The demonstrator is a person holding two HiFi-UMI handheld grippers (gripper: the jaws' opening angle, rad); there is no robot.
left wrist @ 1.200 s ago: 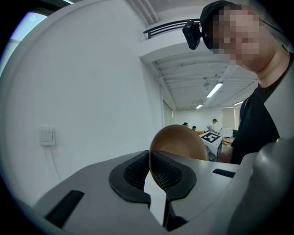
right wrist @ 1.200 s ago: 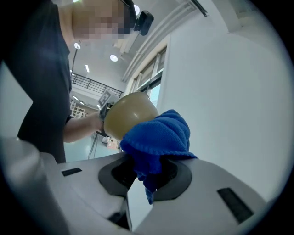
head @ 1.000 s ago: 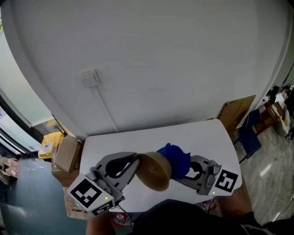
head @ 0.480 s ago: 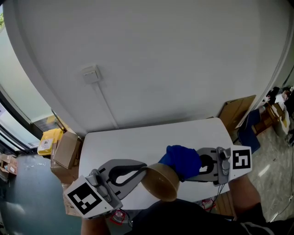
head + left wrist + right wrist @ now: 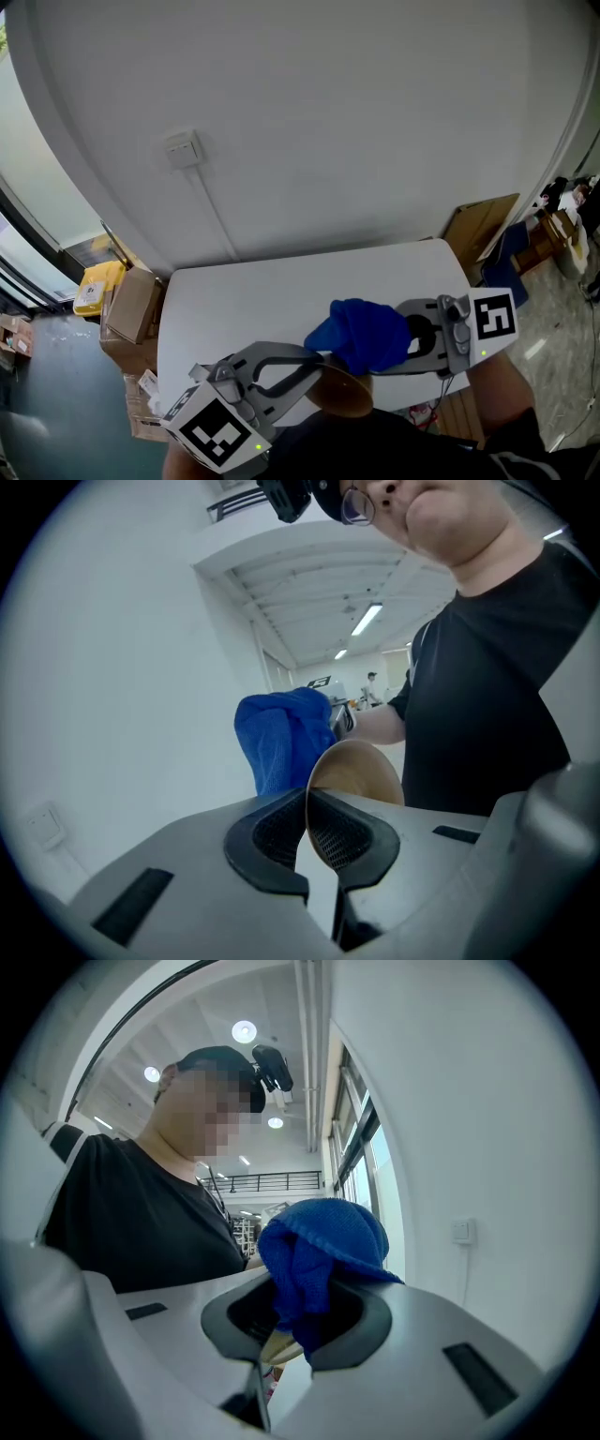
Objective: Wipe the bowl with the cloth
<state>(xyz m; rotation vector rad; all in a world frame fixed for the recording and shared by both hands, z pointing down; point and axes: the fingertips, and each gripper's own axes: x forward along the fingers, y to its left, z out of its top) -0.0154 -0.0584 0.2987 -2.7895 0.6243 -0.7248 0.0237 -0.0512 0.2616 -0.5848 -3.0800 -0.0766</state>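
Both jaws clenched, left gripper [image 5: 307, 808] on bowl [image 5: 361, 771], right gripper [image 5: 300, 1309] on cloth [image 5: 319, 1241], table [image 5: 262, 291] only in head view

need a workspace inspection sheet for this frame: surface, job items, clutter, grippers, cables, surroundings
Surface: white table, bare where it shows.
Job's things: brown bowl held off the table at its near edge, tilted; blue cloth bunched right above it, contact cannot be told.
Clutter: nothing seen on the table.
Grippers: left gripper shut on the bowl's rim; right gripper shut on the cloth.
Cables: one cable runs down the wall from a wall plate.
Surroundings: cardboard boxes on the floor at left; cardboard sheet leaning at right.
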